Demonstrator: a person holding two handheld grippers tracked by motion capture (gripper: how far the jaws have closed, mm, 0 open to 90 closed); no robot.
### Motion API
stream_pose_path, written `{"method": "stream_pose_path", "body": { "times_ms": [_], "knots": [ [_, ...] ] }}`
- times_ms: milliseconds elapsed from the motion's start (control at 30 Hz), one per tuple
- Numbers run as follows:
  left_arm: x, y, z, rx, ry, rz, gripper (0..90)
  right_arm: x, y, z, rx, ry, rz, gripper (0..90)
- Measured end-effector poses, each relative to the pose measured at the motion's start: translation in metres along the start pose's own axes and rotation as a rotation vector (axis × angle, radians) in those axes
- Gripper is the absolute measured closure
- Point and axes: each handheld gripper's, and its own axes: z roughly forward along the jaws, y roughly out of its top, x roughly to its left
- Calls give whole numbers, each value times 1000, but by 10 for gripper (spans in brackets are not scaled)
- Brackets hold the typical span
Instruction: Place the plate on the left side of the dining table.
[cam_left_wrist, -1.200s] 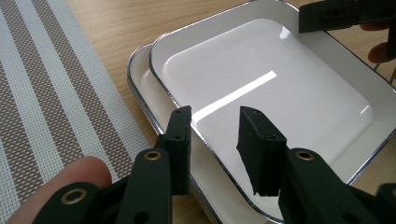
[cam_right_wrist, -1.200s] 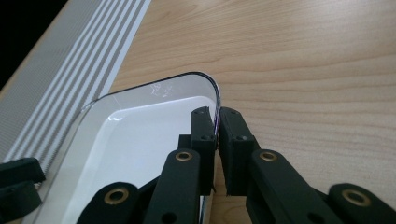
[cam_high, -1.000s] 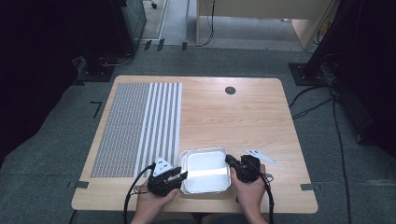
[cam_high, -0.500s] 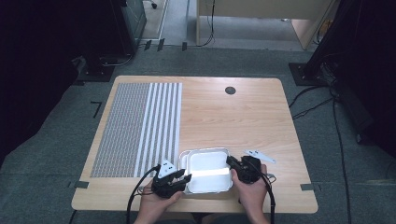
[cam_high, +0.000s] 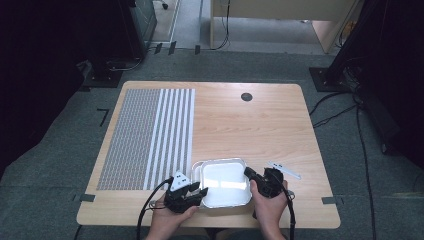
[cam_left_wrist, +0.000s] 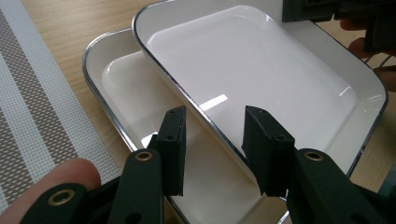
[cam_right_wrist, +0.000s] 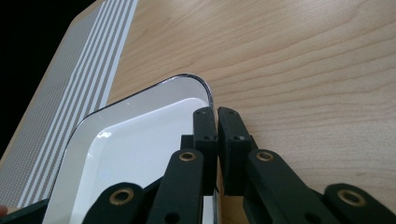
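Two white trays with metal rims lie stacked near the table's front edge. The upper tray (cam_high: 225, 182) (cam_left_wrist: 252, 60) (cam_right_wrist: 140, 140) sits shifted over the lower tray (cam_high: 196, 170) (cam_left_wrist: 126, 88), whose left part is uncovered. My left gripper (cam_high: 200, 192) (cam_left_wrist: 212, 140) is open, its jaws on either side of the upper tray's near rim without closing on it. My right gripper (cam_high: 248, 173) (cam_right_wrist: 217, 114) is shut on the upper tray's right rim near a corner. In the left gripper view the right gripper (cam_left_wrist: 336, 9) appears at the top right.
A woven striped placemat (cam_high: 150, 135) (cam_left_wrist: 28, 107) (cam_right_wrist: 70, 70) covers the table's left half. A small white flat object (cam_high: 284, 170) lies just right of my right hand. A black round grommet (cam_high: 246, 97) sits at the far middle. Bare wood stretches beyond the trays.
The upper tray has slid slightly right with my right gripper, baring the lower tray's left rim. My left gripper has edged right up to the upper tray's rim.
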Motion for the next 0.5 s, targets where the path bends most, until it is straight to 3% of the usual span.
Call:
{"method": "stream_pose_path", "body": {
  "times_ms": [167,200,300,433,500],
  "knots": [
    [-2,-1,3,13,7,-24,618,0,-1,0,6,5,8,874],
    [-1,-1,4,18,34,-38,652,0,0,-1,8,4,4,871],
    [0,-1,8,41,72,-51,717,2,-1,-1,11,3,-51,854],
    [1,0,7,35,85,-49,741,9,-2,-2,29,-36,-144,849],
    [1,0,6,27,81,-55,748,9,-1,-1,38,-33,-141,847]
  ]
}}
